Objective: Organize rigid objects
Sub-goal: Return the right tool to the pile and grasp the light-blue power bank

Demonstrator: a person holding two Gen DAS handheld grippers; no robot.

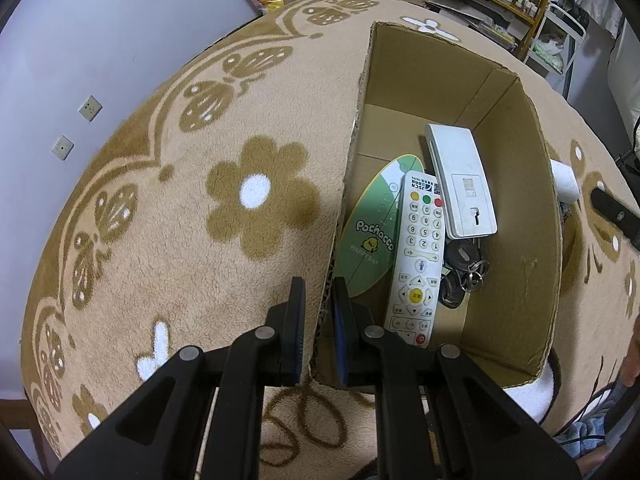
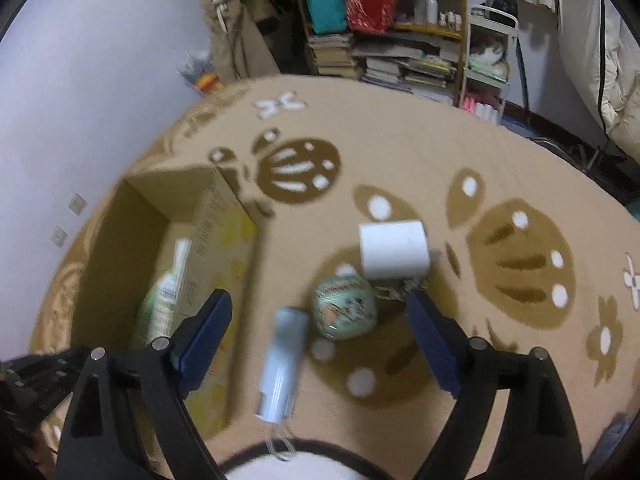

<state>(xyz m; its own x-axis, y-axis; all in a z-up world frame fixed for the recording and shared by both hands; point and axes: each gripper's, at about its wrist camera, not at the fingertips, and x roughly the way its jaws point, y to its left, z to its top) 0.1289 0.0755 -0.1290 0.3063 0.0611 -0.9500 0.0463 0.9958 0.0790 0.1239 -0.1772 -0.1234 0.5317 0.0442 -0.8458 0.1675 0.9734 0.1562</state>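
Observation:
An open cardboard box (image 1: 516,216) stands on the flowered blanket. My left gripper (image 1: 320,300) is shut on the box's near left wall. Inside lie a white remote (image 1: 420,256), a white flat device (image 1: 460,180), a green oval card (image 1: 372,236) and dark keys (image 1: 460,272). In the blurred right wrist view my right gripper (image 2: 320,312) is open and empty above a pale blue tube (image 2: 282,364), with a green patterned ball (image 2: 346,312) and a white block (image 2: 394,248) just beyond. The box (image 2: 208,216) is to its left.
The tan blanket (image 1: 180,220) with brown flowers covers the surface. A black object (image 1: 616,216) lies right of the box beside the white block (image 1: 564,180). Shelves of books and bags (image 2: 380,20) stand beyond the far edge; a wall is at left.

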